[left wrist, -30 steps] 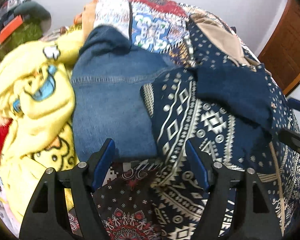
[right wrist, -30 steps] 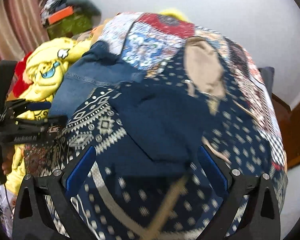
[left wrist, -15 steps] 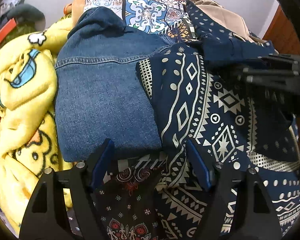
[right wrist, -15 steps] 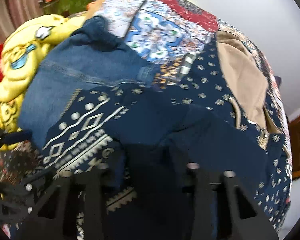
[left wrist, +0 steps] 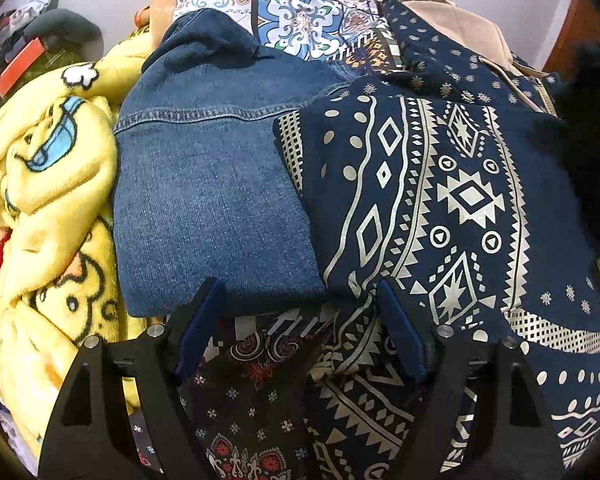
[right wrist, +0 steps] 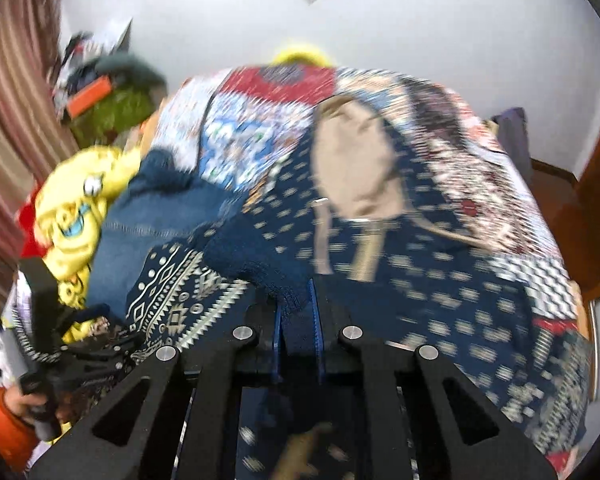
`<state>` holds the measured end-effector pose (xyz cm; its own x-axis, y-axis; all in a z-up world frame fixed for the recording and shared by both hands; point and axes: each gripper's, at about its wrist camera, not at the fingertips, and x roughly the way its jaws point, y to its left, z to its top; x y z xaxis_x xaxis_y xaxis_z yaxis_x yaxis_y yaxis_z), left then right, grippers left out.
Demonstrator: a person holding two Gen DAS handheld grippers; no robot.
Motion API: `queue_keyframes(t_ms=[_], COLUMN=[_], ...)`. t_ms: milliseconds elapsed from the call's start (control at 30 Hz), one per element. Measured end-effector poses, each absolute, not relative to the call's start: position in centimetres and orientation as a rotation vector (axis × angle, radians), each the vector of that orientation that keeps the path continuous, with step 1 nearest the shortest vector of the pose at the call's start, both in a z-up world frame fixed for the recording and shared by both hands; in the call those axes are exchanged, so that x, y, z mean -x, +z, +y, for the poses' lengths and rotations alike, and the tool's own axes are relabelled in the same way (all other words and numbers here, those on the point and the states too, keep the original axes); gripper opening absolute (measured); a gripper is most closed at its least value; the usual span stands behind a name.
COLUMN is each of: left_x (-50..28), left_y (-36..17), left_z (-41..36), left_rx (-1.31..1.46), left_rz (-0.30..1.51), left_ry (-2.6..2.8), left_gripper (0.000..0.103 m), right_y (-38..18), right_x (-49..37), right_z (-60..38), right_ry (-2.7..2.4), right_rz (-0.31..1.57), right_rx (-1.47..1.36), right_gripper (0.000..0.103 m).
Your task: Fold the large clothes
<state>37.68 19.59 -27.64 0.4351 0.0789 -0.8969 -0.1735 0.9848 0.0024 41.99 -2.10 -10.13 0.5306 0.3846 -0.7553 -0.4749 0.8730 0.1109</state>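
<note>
At the far left of the left wrist view a yellow cartoon blanket [left wrist: 48,200] lies bunched on the bed, touching the folded blue denim garment [left wrist: 208,200] just beside it. Over the denim's right edge lies the navy patterned garment [left wrist: 440,208] — dark blue with cream diamonds, dots and zigzags — which spreads to the right across the patchwork bedspread [left wrist: 300,20]. The left gripper [left wrist: 300,332] points down at the near edge of these clothes, its jaws wide and just now opening a little further, with only a dark floral cloth [left wrist: 252,396] below the gap and nothing pressed between the blue pads. In the right wrist view, blurred by motion, the left gripper's handle shows at the lower left in a hand with an orange sleeve [right wrist: 4,428]. The right gripper [right wrist: 296,312] has just snapped narrow — its jaws are pinched on a fold of the navy garment's plain dark-blue side. Beyond it a beige lining [right wrist: 352,168] lies exposed.
</note>
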Motion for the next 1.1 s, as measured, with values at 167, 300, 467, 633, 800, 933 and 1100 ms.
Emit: queue_keyframes(t_ms=[167,300,467,633,800,933,1100], left_x=[-37.8,-37.8,-37.9,-37.9,-37.9,-37.7,-37.9], left_y=[-27.7,-27.9,-28.0,-28.1,-27.0,-24.7,-20.3], left_z=[19.9,20.0,20.1,20.4,19.9,18.5,15.5], left_rx=[0.132,0.148,0.169,0.184,0.124,0.045,-0.006], left_rz=[1.128,1.135,1.149,1.164,1.187,1.151,1.041], left_ry=[0.185,0.202,0.225,0.244,0.267,0.257,0.195], left_gripper=[0.080,0.082,0.083,0.084,0.083,0.083,0.083], right_y=[-8.8,-10.1,-12.5,-15.4,-15.2,-13.8,-11.8], right_x=[-41.7,-41.6,-41.4,-41.1,-40.0,-39.4,-38.8], right_z=[-8.3,-12.4,-16.4,-19.2,-21.8,-23.7,-27.8], right_ry=[0.439,0.373,0.310,0.275,0.277,0.230,0.160], right_rz=[0.851,0.887,0.951,1.040,1.053,1.047,0.996], right_rx=[0.054,0.022,-0.017,-0.043,-0.083,-0.058,-0.098], right_gripper=[0.011,0.011,0.010,0.010,0.011,0.023,0.064])
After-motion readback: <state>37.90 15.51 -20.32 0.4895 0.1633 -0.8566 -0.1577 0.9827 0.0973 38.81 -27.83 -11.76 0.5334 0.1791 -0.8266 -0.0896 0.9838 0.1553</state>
